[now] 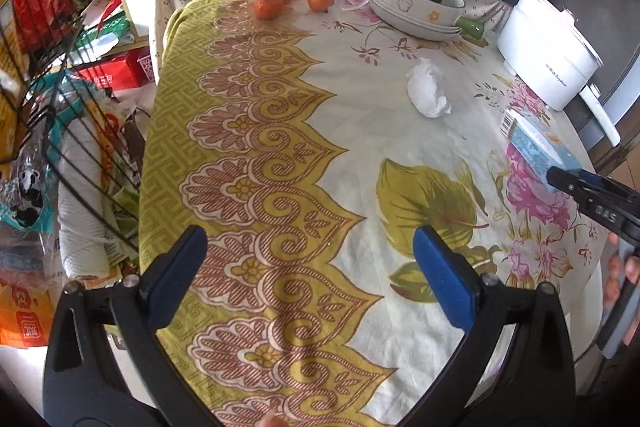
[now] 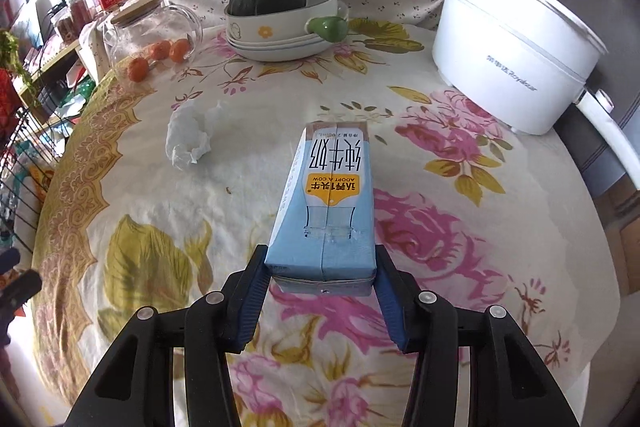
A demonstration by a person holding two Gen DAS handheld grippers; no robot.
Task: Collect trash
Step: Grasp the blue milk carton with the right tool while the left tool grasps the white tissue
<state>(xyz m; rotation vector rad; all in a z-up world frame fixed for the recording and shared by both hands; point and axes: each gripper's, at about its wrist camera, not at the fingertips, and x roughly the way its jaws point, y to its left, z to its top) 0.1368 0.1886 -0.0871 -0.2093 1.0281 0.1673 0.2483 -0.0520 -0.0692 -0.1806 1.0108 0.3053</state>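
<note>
Right now: carton gripped, tissue still on the table

Right gripper [image 2: 320, 279] has its blue pads clamped on the near end of the light blue milk carton [image 2: 326, 199], which points away across the floral tablecloth [image 2: 140, 239]. Left gripper [image 1: 310, 279] hangs wide apart over the cloth's patterned border, nothing between its pads. Crumpled white tissue [image 1: 427, 91] lies mid-table, left of the carton, near neither gripper.

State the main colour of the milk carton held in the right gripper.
Light blue, with a yellow label patch; the milk carton shows best in the right wrist view.
</note>
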